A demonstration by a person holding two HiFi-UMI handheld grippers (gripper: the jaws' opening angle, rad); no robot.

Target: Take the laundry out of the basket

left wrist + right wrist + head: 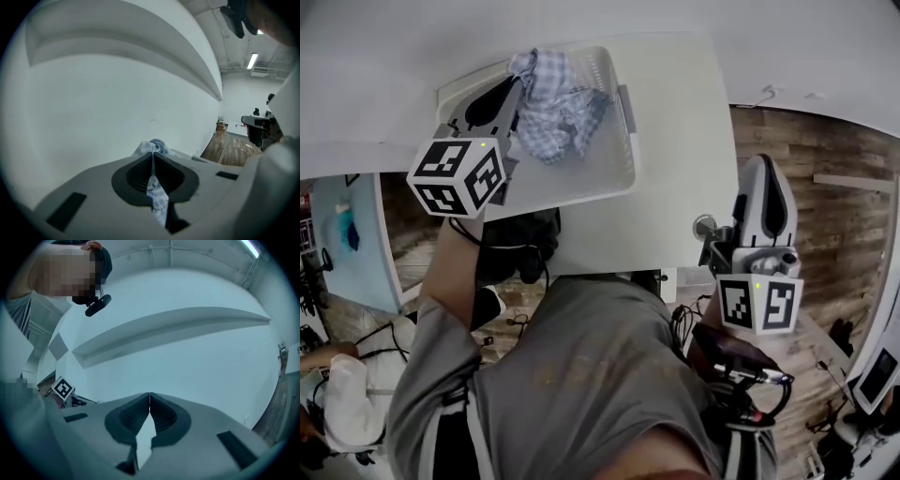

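A blue-and-white checked cloth (553, 103) is bunched over the white laundry basket (605, 173) at the table's far side. My left gripper (517, 89) reaches in from the basket's left and is shut on an edge of it. In the left gripper view a strip of the cloth (157, 146) is pinched between the closed jaws of the left gripper (153, 157) and sticks out past the tips, with only the white wall behind. My right gripper (761, 169) hangs off the table's right edge, away from the basket. In its own view the right gripper (149, 397) is shut with nothing in it.
The basket stands on a white table (680, 141) against a white wall. A wooden floor (825, 178) lies to the right. Cables and gear (516, 253) sit below the table's near edge. The person's grey-shirted body fills the lower middle of the head view.
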